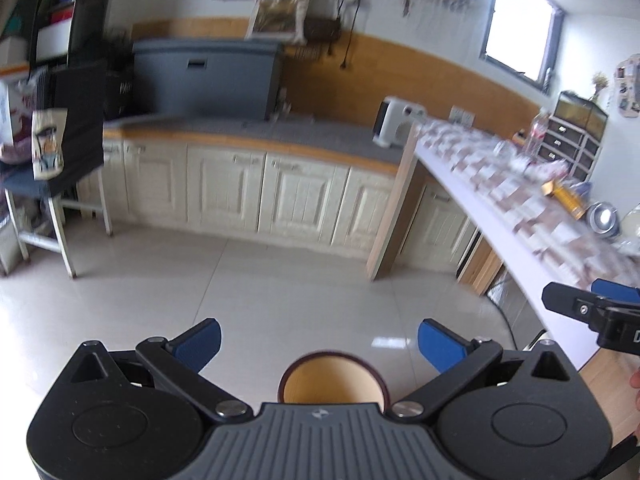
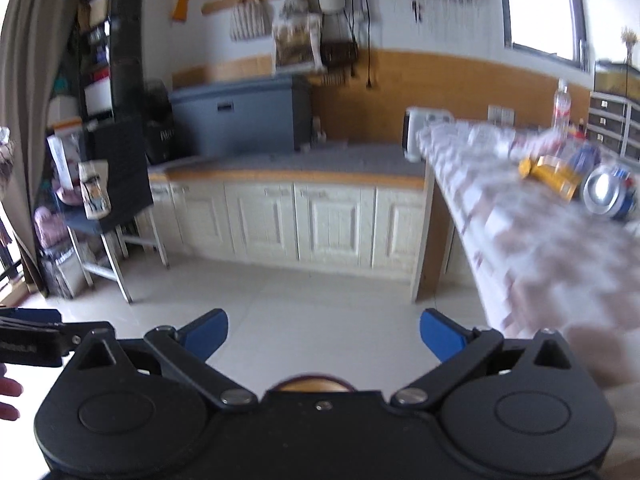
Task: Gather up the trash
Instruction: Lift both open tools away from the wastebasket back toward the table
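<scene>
Left wrist view: the left claw (image 1: 319,343) fills the lower part of the frame, its blue pads (image 1: 202,342) spread wide with nothing between them. Directly below the gap, at bottom centre, stands a round bin (image 1: 333,378) with a dark red rim and a pale interior, on the tiled floor (image 1: 240,280). At the right edge, part of the right claw (image 1: 600,312) enters beside the patterned surface (image 1: 500,196).

Right wrist view: the right claw (image 2: 324,336) occupies the lower frame, its blue pads (image 2: 440,338) likewise wide apart and holding nothing. Only the upper rim of the bin (image 2: 314,383) shows above the claw body, bottom centre. At the lower left edge, part of the left claw (image 2: 32,340) is visible.

The trash lies on the surface (image 2: 540,248) at the right of both frames, well apart from either claw: a yellow carton (image 2: 552,176) on its side, just beside a silver-ended can (image 2: 610,196), and, farther back, a clear bottle (image 2: 562,104) standing upright. Motion blur obscures the smaller items near the carton; they are possibly wrappers.

Background, centre: cream cabinets (image 1: 240,184) and a grey appliance (image 1: 208,78).
</scene>
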